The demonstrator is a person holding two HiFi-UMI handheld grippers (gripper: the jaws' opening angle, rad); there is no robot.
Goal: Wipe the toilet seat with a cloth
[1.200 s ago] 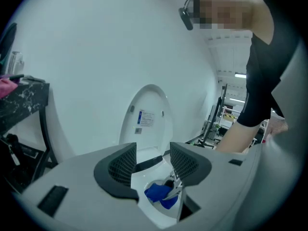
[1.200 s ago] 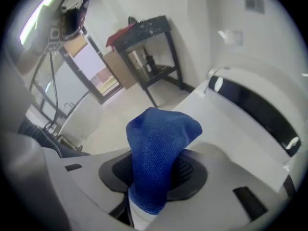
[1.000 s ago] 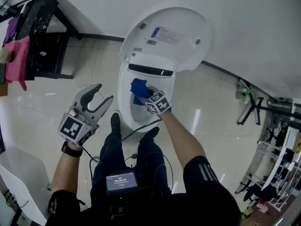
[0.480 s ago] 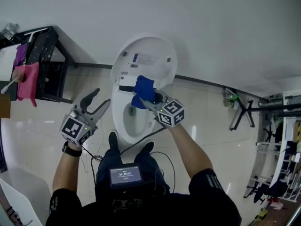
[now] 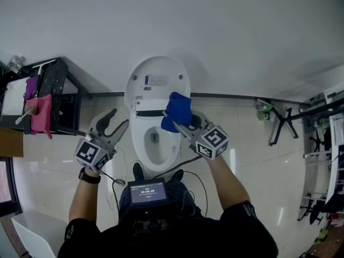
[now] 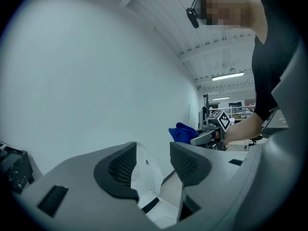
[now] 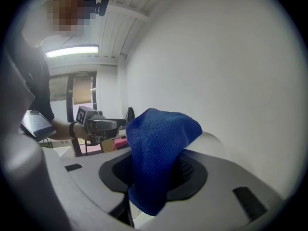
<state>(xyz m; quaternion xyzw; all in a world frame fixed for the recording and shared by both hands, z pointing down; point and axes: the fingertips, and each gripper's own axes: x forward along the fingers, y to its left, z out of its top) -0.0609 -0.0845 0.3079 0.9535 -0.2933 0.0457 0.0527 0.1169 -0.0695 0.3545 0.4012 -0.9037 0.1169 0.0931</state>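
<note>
A white toilet [image 5: 138,144] stands against the wall with its lid [image 5: 156,85] raised. My right gripper [image 5: 185,123] is shut on a blue cloth [image 5: 176,110], held in the air above the bowl's right side. In the right gripper view the blue cloth [image 7: 156,150] hangs folded between the jaws. My left gripper [image 5: 117,123] is open and empty, left of the bowl at about seat height. In the left gripper view the raised lid [image 6: 144,174] shows between the open jaws, and the blue cloth [image 6: 183,133] with the right gripper appears beyond.
A black rack [image 5: 54,93] with a pink cloth [image 5: 41,115] stands at the left. A black stand [image 5: 285,125] and shelving [image 5: 328,160] are at the right. A white bin [image 5: 37,235] sits at lower left. A screen [image 5: 148,192] hangs at the person's waist.
My right gripper has lifted the blue cloth out of the bowl and up to lid height. The head view has pulled back and up; the left gripper stayed open beside the bowl.
</note>
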